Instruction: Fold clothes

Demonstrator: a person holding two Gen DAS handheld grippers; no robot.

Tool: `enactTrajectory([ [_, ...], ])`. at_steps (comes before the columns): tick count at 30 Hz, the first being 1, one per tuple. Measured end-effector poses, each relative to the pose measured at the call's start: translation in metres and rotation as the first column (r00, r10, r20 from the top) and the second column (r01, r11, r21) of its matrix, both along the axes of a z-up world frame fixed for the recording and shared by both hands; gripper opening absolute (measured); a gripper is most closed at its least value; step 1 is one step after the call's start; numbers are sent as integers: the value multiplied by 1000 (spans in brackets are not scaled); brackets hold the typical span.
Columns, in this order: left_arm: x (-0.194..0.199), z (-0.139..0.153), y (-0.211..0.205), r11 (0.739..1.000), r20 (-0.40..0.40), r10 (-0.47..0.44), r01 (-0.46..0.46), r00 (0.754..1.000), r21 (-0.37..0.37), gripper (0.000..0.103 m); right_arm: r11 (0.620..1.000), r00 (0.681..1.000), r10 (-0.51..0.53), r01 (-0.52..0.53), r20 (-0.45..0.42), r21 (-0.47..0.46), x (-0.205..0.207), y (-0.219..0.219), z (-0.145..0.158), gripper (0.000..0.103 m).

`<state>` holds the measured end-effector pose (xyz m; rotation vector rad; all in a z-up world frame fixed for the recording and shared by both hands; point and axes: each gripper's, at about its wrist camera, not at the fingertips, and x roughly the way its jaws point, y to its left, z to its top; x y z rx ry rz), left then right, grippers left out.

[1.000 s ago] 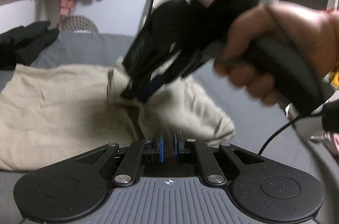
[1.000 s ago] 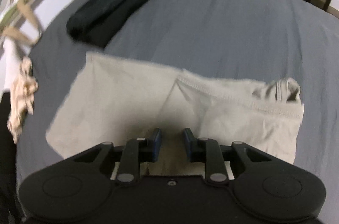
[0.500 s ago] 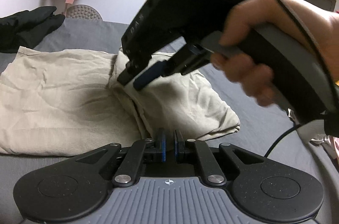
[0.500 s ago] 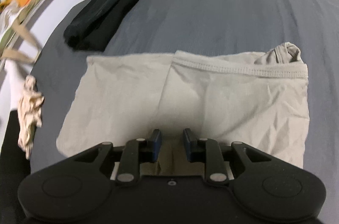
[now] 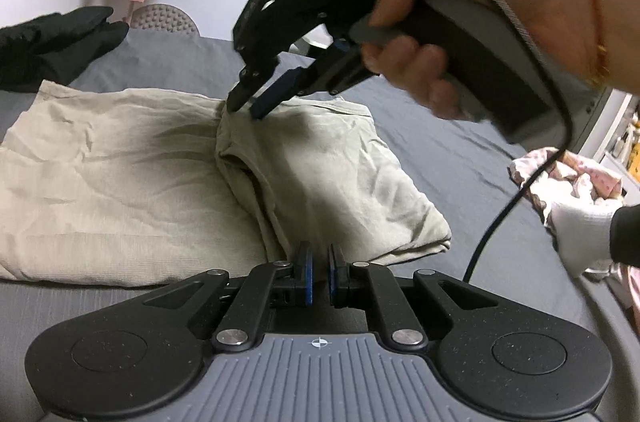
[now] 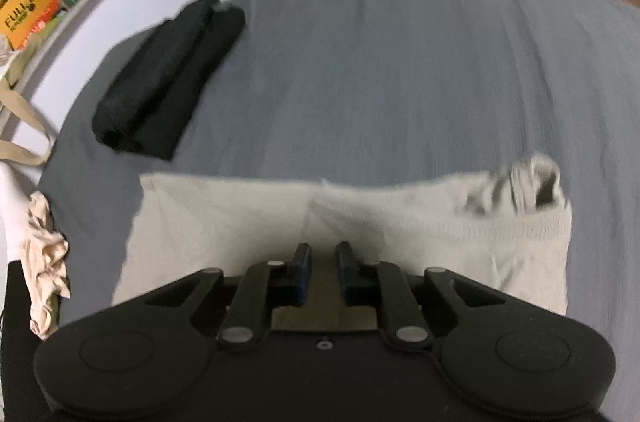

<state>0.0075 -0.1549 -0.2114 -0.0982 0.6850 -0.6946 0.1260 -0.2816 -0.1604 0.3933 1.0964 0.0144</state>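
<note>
A beige garment (image 5: 120, 182) lies on the grey bed (image 5: 460, 150), its right part folded over in a thick flap (image 5: 332, 174). In the left wrist view a hand (image 5: 480, 22) holds my right gripper (image 5: 248, 105) tilted down, tips at the flap's upper corner, slightly open with nothing between them. My left gripper (image 5: 319, 262) sits low at the garment's near edge, its pads a narrow gap apart and holding no cloth that I can see. The blurred right wrist view has the garment (image 6: 240, 222) just beyond my right gripper (image 6: 323, 262), with a bunched corner (image 6: 528, 182) at the far right.
A folded black garment (image 6: 168, 78) lies at the bed's far left, also seen as the black garment (image 5: 48, 50). Floral cloth (image 5: 568, 178) is piled on the right, a crumpled cream cloth (image 6: 44, 254) off the left edge. A black cable (image 5: 500, 222) trails from the right gripper.
The right gripper let go of the flap it was carrying; the flap now lies flat on the garment. Its tips have lifted and drawn back, and its gap has narrowed. The left gripper's gap is unchanged.
</note>
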Motion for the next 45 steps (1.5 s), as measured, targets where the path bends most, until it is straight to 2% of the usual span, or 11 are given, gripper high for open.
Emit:
enactTrajectory([
  [4, -1, -1, 1, 1000, 8, -3, 3, 1000, 1, 7, 999, 1000, -4, 4, -10, -40, 11, 1, -8, 17],
  [10, -13, 12, -5, 999, 75, 1, -4, 997, 36, 7, 1000, 1000, -16, 16, 0, 5, 13, -4, -10, 18],
  [11, -16, 14, -7, 998, 87, 6, -11, 996, 55, 7, 1000, 1000, -6, 6, 10, 13, 10, -5, -5, 21],
  [14, -20, 15, -8, 996, 98, 22, -30, 995, 79, 7, 998, 998, 68, -67, 15, -16, -5, 7, 5, 50],
  [19, -26, 16, -8, 992, 123, 17, -32, 992, 120, 7, 980, 982, 189, -187, 20, -66, -30, 27, 22, 53],
  [23, -28, 18, -8, 988, 147, 20, -42, 989, 149, 7, 959, 977, 211, -203, 18, -198, -28, 58, 18, 63],
  [25, -29, 21, -4, 987, 163, 32, -57, 986, 152, 7, 940, 975, 220, -212, 3, -266, -25, 76, 13, 61],
  [27, -30, 26, 1, 988, 183, 52, -77, 982, 134, 7, 924, 975, 223, -217, -15, -315, -24, 84, 7, 35],
  [28, -30, 30, 5, 990, 187, 59, -82, 981, 115, 7, 919, 975, 221, -217, -24, -328, -24, 84, 4, 32],
  [36, -4, 26, 12, 982, 173, 104, -128, 979, 136, 7, 995, 997, 51, -46, 52, -93, -45, 24, -4, 17],
  [45, 21, 24, -15, 966, 181, 97, -136, 979, 219, 7, 980, 985, -128, 107, 117, 170, -68, -29, -11, 17],
])
